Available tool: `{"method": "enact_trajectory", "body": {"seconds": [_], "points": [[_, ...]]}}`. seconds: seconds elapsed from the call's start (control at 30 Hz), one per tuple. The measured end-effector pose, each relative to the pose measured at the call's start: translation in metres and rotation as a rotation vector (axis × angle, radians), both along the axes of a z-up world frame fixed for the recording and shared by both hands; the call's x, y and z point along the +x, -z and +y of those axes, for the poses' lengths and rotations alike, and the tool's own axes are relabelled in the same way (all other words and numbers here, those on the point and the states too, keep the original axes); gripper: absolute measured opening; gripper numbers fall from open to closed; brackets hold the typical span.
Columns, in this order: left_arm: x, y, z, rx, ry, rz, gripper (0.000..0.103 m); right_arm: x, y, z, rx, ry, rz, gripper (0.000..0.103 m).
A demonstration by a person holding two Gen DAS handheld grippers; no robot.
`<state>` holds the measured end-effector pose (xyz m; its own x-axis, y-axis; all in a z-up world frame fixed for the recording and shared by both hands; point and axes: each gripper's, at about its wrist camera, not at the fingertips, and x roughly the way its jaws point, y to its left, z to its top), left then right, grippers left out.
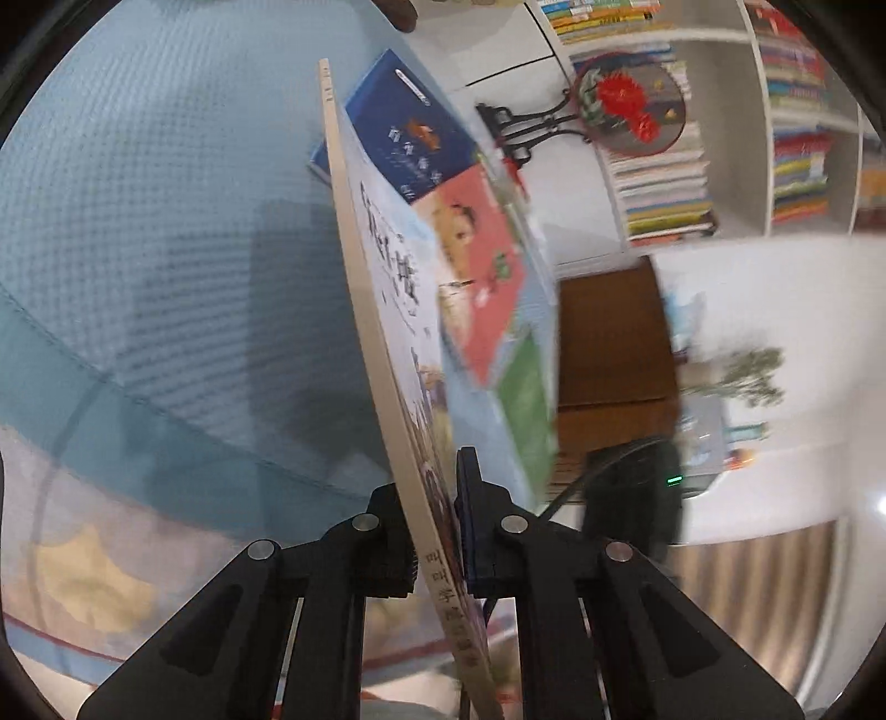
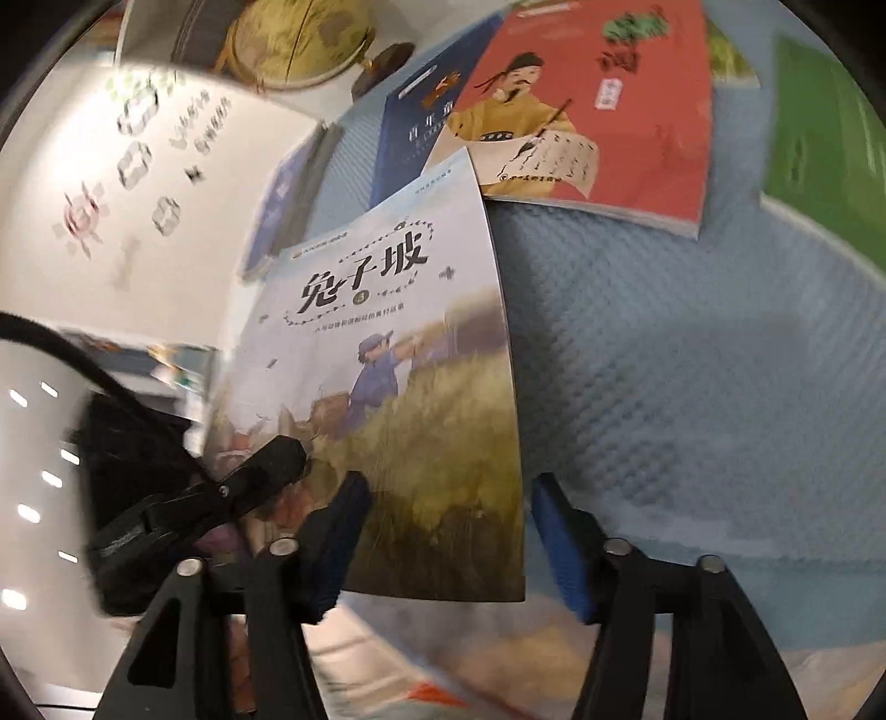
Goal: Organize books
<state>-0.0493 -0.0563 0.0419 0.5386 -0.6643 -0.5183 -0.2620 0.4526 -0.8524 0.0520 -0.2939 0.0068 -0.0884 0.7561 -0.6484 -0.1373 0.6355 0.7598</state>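
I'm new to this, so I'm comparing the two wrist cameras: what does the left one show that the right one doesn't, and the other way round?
Only the left wrist view: white bookshelves packed with books, a round red-flower ornament on a black stand, a brown cabinet, and the pale book seen edge-on, clamped in the left gripper.

Only the right wrist view: a globe, a white board, that book's full cover, and the right gripper with jaws apart.

Both: the pale book, the red book, blue book, green book, and the blue cloth.
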Motion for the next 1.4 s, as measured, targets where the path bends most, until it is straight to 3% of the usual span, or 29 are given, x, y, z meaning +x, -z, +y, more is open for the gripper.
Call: {"method": "enact_trajectory", "body": {"seconds": [0.1, 0.2, 0.33, 0.5, 0.7, 0.87, 1.13, 1.4], "points": [[0.004, 0.001, 0.003, -0.053, 0.001, 0.004, 0.008, 0.006, 0.012, -0.013, 0.126, 0.058, 0.099, 0.067], [0.005, 0.007, 0.005, -0.099, -0.015, 0.021, 0.008, 0.011, 0.022, -0.009, 0.183, 0.079, 0.142, 0.067], [-0.001, 0.008, 0.008, -0.053, -0.006, 0.056, 0.008, 0.013, 0.025, 0.008, 0.186, 0.077, 0.130, 0.041], [-0.006, 0.000, 0.013, 0.137, 0.034, 0.109, 0.013, 0.003, -0.001, 0.028, 0.033, -0.014, -0.045, 0.032], [-0.007, -0.027, 0.010, 0.353, 0.128, 0.039, 0.013, -0.024, -0.046, 0.067, -0.172, -0.146, -0.339, 0.032], [-0.004, -0.047, 0.027, 0.352, 0.154, -0.013, 0.013, -0.029, -0.075, 0.083, -0.183, -0.167, -0.432, 0.032], [0.009, -0.075, 0.065, 0.363, 0.160, -0.070, 0.014, -0.027, -0.109, 0.116, -0.179, -0.162, -0.486, 0.034], [0.039, -0.105, 0.126, 0.419, 0.138, -0.140, 0.014, 0.000, -0.137, 0.184, -0.134, -0.151, -0.563, 0.033]]}}
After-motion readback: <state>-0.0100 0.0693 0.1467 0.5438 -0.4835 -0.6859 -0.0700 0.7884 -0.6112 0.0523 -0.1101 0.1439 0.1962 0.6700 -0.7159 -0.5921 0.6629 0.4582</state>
